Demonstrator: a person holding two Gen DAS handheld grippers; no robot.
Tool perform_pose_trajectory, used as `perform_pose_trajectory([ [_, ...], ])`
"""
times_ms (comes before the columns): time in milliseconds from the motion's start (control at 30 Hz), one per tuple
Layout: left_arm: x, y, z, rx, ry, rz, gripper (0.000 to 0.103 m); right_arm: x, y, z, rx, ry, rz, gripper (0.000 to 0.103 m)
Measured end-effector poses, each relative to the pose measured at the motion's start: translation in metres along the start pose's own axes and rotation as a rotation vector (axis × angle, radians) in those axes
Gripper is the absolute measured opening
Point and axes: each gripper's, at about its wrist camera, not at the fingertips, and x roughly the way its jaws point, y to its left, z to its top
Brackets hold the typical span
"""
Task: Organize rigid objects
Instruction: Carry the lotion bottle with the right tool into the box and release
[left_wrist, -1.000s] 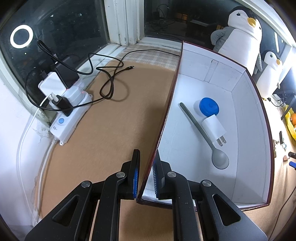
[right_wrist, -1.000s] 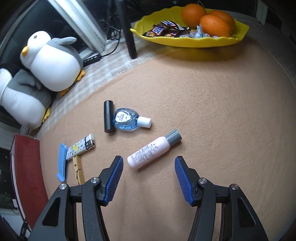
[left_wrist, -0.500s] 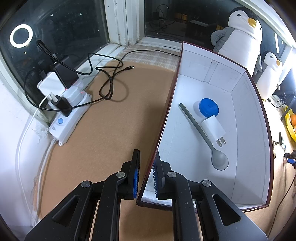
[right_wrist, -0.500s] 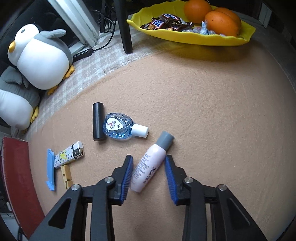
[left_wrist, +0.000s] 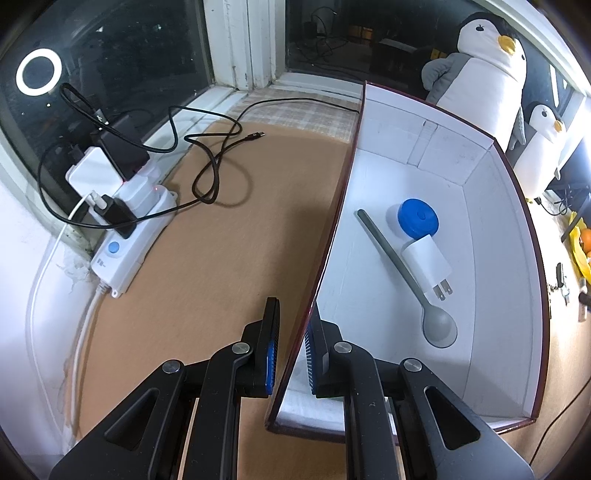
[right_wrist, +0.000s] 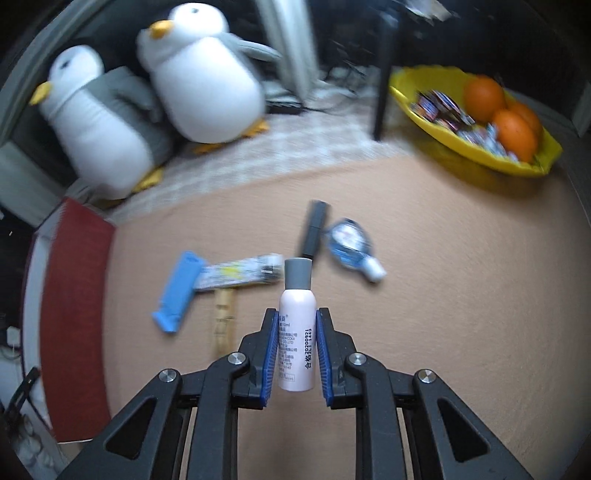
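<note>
The pink bottle (right_wrist: 296, 339) sits clamped between the right hand-held gripper (right_wrist: 296, 347) pads.

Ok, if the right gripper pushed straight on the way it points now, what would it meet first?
Probably the black tube: the right gripper holds the pink bottle, whose grey cap leads and lines up with the tube's near end. The lighter lies just left of that line. Blur makes depth uncertain.
</note>
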Motion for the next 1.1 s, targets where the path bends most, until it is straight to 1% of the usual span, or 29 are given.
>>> perform_pose_trajectory([
  [67, 0.001, -0.001, 0.001, 0.0, -0.001, -0.003, 0.012, -0.008, 0.027, 0.002, -0.046, -0.012, 0.045, 0.018],
  [200, 0.004, 0.0, 0.004, 0.0, 0.0, -0.009, 0.012, -0.023, 0.089, 0.002, -0.18, -0.032, 0.12, 0.018],
  [300, 0.006, 0.001, 0.005, -0.004, 0.002, -0.015, 0.012, -0.026, 0.133, 0.003, -0.27, -0.037, 0.175, 0.018],
  [400, 0.007, 0.001, 0.006, -0.005, 0.003, -0.017, 0.012, -0.026, 0.179, 0.0, -0.374, -0.023, 0.229, 0.018],
  [567, 0.011, 0.002, 0.006, -0.009, 0.008, -0.024, 0.012, -0.016, 0.245, -0.012, -0.531, 0.031, 0.274, 0.018],
  [700, 0.012, 0.002, 0.005, -0.009, 0.008, -0.025, 0.012, 0.002, 0.289, -0.028, -0.654, 0.08, 0.27, 0.018],
  [800, 0.014, 0.002, 0.005, -0.005, 0.01, -0.024, 0.012, 0.013, 0.32, -0.048, -0.762, 0.118, 0.248, 0.018],
  [867, 0.014, 0.002, 0.005, -0.006, 0.012, -0.027, 0.012, 0.024, 0.333, -0.057, -0.811, 0.142, 0.232, 0.018],
  [967, 0.014, 0.004, 0.005, -0.007, 0.013, -0.033, 0.012, 0.039, 0.346, -0.067, -0.848, 0.183, 0.214, 0.018],
  [1100, 0.015, 0.004, 0.005, -0.006, 0.013, -0.036, 0.012, 0.054, 0.354, -0.075, -0.86, 0.236, 0.202, 0.018],
])
